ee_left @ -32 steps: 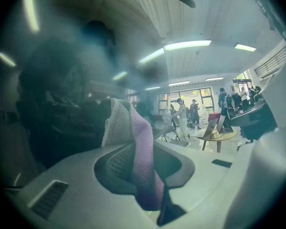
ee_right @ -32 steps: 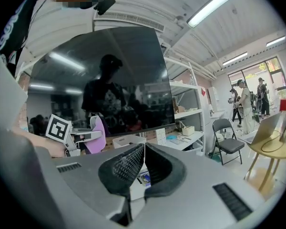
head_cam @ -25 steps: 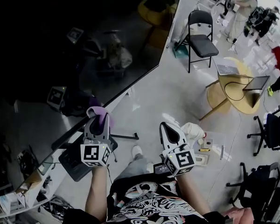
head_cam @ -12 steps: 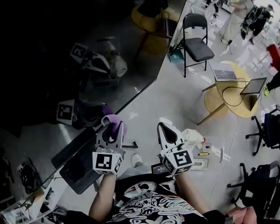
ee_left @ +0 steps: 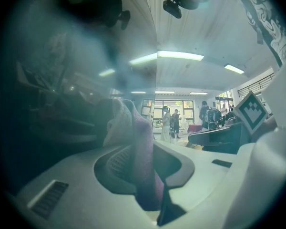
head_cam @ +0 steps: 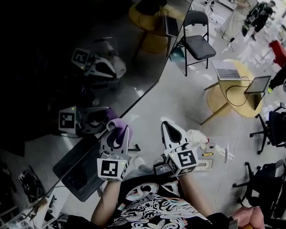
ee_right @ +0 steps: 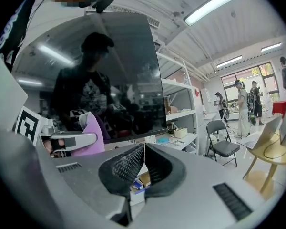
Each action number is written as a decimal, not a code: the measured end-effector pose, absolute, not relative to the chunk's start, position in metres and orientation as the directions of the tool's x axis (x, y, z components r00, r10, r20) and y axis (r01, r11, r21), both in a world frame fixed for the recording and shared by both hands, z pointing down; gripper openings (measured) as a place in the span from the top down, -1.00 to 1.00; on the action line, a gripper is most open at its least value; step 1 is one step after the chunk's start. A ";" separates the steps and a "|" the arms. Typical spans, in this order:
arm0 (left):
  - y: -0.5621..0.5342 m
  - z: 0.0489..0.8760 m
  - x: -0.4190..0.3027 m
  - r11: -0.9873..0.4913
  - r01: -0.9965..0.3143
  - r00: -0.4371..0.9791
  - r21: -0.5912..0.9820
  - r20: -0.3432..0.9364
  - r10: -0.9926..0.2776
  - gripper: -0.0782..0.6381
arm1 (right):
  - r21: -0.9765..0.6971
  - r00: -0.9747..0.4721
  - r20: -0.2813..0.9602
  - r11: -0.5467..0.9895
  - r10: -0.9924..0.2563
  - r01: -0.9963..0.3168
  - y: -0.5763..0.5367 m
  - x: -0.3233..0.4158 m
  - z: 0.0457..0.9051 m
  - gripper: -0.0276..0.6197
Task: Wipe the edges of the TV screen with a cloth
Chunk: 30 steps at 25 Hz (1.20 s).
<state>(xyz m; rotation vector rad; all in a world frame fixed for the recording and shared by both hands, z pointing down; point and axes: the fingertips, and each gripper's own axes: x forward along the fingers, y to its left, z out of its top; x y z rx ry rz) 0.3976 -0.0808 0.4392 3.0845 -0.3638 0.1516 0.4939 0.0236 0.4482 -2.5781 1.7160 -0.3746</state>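
Left tool (head_cam: 117, 129) is clamped on the purple cloth (head_cam: 117, 124). In the left gripper view the cloth (ee_left: 144, 168) fills the gap between the pads and sticks out past the tips. So the jaws are narrow, with cloth in between.

The cloth tip is at the bottom edge of the TV screen (head_cam: 86, 37), partway along it. In the head view the purple sits right next to its own reflection in the glass, so it looks to be touching. The right gripper view agrees: the cloth (ee_right: 89, 133) overlaps the lower bezel of the TV screen (ee_right: 124, 70).

Right tool (head_cam: 168, 126) is closed pad on pad; the right gripper view shows the jaws meeting in one line (ee_right: 144, 150). It is held beside the left tool, away from the glass, over the floor (head_cam: 176, 94).

The screen is dark and glossy. It mirrors both marker cubes and the person in the black printed shirt.

Rest of the scene:
- A black folding chair (head_cam: 198, 36) stands just past the far end of the TV.
- A round yellow worktop (head_cam: 218, 100) carries two open laptops (head_cam: 227, 71), with a cable running across it.
- An office chair (head_cam: 276, 128) is at the right edge.
- People (head_cam: 245, 6) stand in the far background.
- A white shelf unit (ee_right: 181, 113) with small boxes is behind the TV, seen in the right gripper view.
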 end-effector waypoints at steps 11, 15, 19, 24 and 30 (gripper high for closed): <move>-0.080 0.442 0.398 -0.967 -0.251 0.964 0.031 0.100 -0.247 0.49 | -0.153 0.328 0.192 -0.358 -0.925 -0.921 0.016 0.493 0.456 0.82; -0.080 0.443 0.396 -0.962 -0.270 0.959 0.046 0.100 -0.264 0.49 | -0.147 0.306 0.192 -0.336 -0.932 -0.930 0.011 0.490 0.450 0.82; -0.081 0.443 0.401 -0.961 -0.274 0.958 0.040 0.101 -0.269 0.49 | -0.141 0.308 0.176 -0.334 -0.935 -0.932 0.009 0.500 0.442 0.82; -0.078 0.448 0.440 -0.959 -0.280 0.954 0.037 0.121 -0.274 0.49 | -0.139 0.299 0.196 -0.328 -0.934 -0.934 0.013 0.538 0.450 0.82; -0.074 0.440 0.484 -0.958 -0.287 0.952 0.030 0.121 -0.281 0.49 | -0.151 0.298 0.202 -0.331 -0.933 -0.932 0.021 0.585 0.449 0.82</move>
